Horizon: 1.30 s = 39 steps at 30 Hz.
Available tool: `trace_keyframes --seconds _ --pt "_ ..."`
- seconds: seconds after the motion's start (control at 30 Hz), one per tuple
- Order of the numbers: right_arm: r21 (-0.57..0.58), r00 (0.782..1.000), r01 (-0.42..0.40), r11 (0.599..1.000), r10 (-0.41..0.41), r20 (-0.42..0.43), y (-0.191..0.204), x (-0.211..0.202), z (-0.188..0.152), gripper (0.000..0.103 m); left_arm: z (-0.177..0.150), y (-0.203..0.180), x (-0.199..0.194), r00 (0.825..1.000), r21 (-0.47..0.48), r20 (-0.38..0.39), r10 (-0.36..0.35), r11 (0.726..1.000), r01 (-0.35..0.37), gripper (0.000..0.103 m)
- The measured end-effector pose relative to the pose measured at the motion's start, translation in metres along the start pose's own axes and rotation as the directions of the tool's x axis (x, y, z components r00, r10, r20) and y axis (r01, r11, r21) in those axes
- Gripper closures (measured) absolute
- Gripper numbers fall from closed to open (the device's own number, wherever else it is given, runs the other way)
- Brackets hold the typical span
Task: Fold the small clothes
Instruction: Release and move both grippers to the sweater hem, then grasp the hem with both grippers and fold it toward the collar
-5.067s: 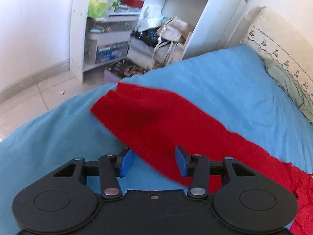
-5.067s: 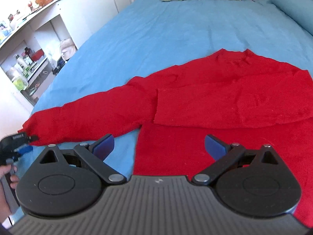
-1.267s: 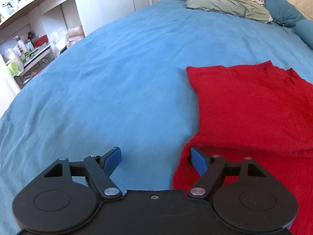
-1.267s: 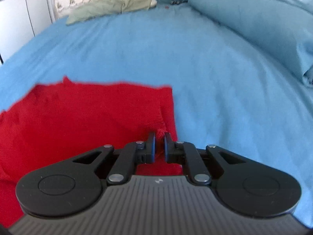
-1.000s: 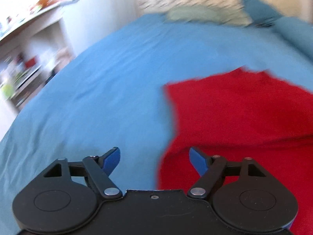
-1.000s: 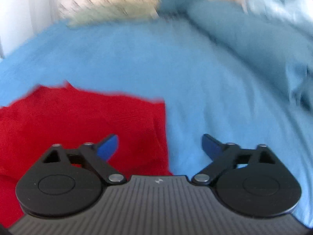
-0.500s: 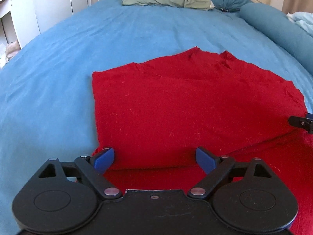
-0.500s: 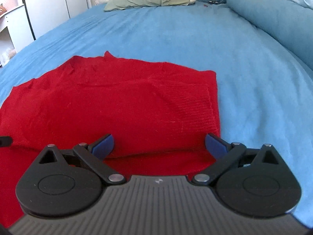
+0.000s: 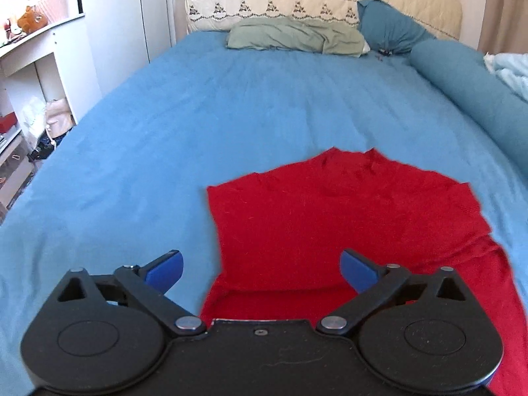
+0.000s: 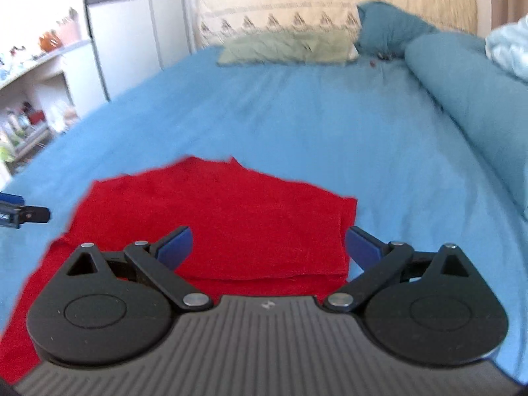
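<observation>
The red sweater (image 9: 297,224) is lying flat on the blue bedsheet (image 9: 231,105), folded in on itself, with an upper layer sitting over a lower one and a fold edge running across near the camera. The left gripper (image 9: 260,269) is hovering just above the near edge of the garment, blue fingertips (image 9: 165,269) spread wide and gripping nothing; its left fingertip is showing over bare sheet, the right one over red knit.

From the right wrist, the same sweater (image 10: 224,217) is filling the near middle of the view, its right edge lining up just beside the right fingertip. The right gripper (image 10: 269,247) is also gaping wide and carrying nothing. This view is slightly blurred, so whether the pads are touching the cloth is hard to say. At the far left edge, the tip of the other gripper (image 10: 23,214) is poking in beside the sweater's left side.

Up at the head of the bed, a green pillow (image 9: 293,38) is lying against a cream quilted headboard (image 9: 297,0), a teal bolster (image 9: 472,89) is running down the right side, and white shelves (image 9: 33,66) are standing off to the left.
</observation>
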State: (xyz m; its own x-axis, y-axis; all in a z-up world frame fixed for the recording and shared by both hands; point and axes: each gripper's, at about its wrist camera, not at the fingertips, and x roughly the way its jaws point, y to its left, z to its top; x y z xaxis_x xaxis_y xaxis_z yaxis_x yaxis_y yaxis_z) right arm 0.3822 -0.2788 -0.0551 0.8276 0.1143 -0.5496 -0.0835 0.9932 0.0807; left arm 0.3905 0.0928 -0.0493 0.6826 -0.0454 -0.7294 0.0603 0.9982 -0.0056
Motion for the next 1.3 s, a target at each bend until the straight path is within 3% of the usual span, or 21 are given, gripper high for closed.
trace_keyframes --seconds 0.2,0.4,0.53,0.67,0.83,0.87,0.93,1.0,1.07,1.3 --pt "-0.014 1.0 -0.018 1.0 0.017 -0.016 0.015 -0.076 -0.007 0.0 -0.025 0.019 -0.064 0.999 0.019 -0.035 -0.032 0.999 0.032 0.0" --pt "0.074 0.993 -0.005 0.997 0.014 -0.118 0.015 -0.127 -0.048 0.0 -0.094 0.033 -0.102 0.987 0.01 -0.149 -0.061 0.998 0.063 0.001" --pt "0.084 0.982 0.021 0.996 -0.005 -0.187 0.018 -0.144 -0.088 0.0 -0.142 0.028 -0.107 0.965 -0.014 -0.259 -0.045 0.999 0.042 0.008" --pt "0.098 0.961 0.064 0.993 -0.035 -0.275 0.023 -0.155 -0.13 0.0 -0.179 0.019 -0.105 0.947 -0.047 -0.313 -0.075 0.997 0.063 0.014" --pt "0.148 0.92 0.172 0.974 -0.105 -0.378 0.021 -0.159 -0.178 0.0 -0.199 0.007 -0.091 0.934 -0.048 -0.352 -0.063 0.998 0.049 0.028" --pt "0.157 0.908 0.195 0.968 -0.118 -0.402 0.018 -0.16 -0.187 0.001 -0.201 0.006 -0.089 0.933 -0.044 -0.355 -0.054 0.998 0.041 0.031" --pt "0.178 0.884 0.234 0.956 -0.133 -0.448 0.011 -0.16 -0.201 0.014 -0.208 0.006 -0.09 0.935 -0.024 -0.352 -0.039 0.999 0.032 0.035" --pt "0.2 0.87 0.255 0.946 -0.134 -0.475 0.006 -0.16 -0.213 0.016 -0.213 0.003 -0.089 0.932 -0.009 -0.36 -0.033 0.999 0.032 0.038" --pt "0.211 0.864 0.263 0.941 -0.132 -0.486 0.004 -0.16 -0.219 0.016 -0.22 0.001 -0.088 0.927 -0.003 -0.373 -0.043 0.999 0.046 0.044" --pt "0.23 0.851 0.25 0.941 -0.101 -0.515 0.012 -0.154 -0.231 0.033 -0.229 -0.004 -0.085 0.923 0.007 -0.382 -0.044 0.999 0.051 0.053"
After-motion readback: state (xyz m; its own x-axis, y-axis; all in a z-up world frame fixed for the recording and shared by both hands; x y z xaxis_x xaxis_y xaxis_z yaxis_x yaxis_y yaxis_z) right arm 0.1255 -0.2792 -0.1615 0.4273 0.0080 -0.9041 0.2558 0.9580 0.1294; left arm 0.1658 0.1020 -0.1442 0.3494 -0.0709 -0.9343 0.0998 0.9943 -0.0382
